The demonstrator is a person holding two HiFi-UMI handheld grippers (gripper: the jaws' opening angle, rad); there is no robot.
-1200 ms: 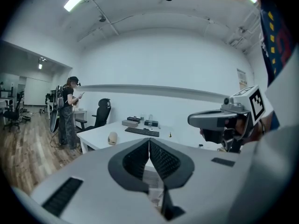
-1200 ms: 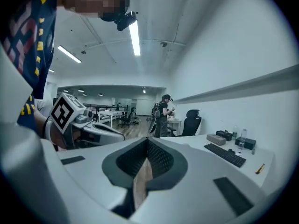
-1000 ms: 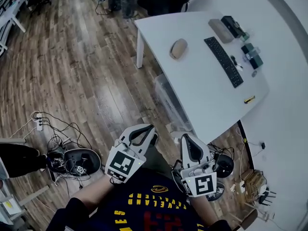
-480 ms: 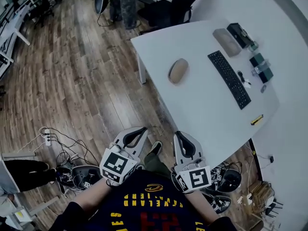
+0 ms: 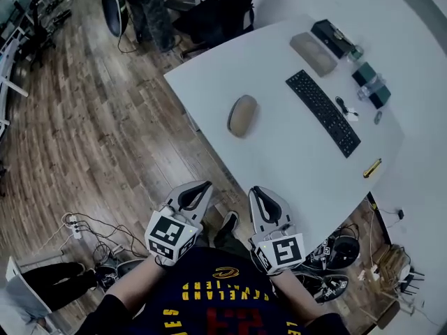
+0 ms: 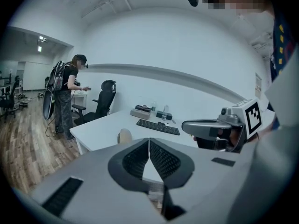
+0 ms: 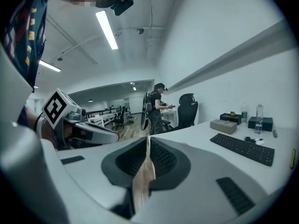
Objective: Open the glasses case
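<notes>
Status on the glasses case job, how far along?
Done: nothing. The glasses case lies on the desk beside the keyboard and looks closed. In hand: nothing. The left gripper and right gripper are both shut and empty, well short of the case. Left: reach the case, grip it, open the lid.

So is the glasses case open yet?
Shut: the glasses case lies on the table as one closed oval, no lid raised.
</notes>
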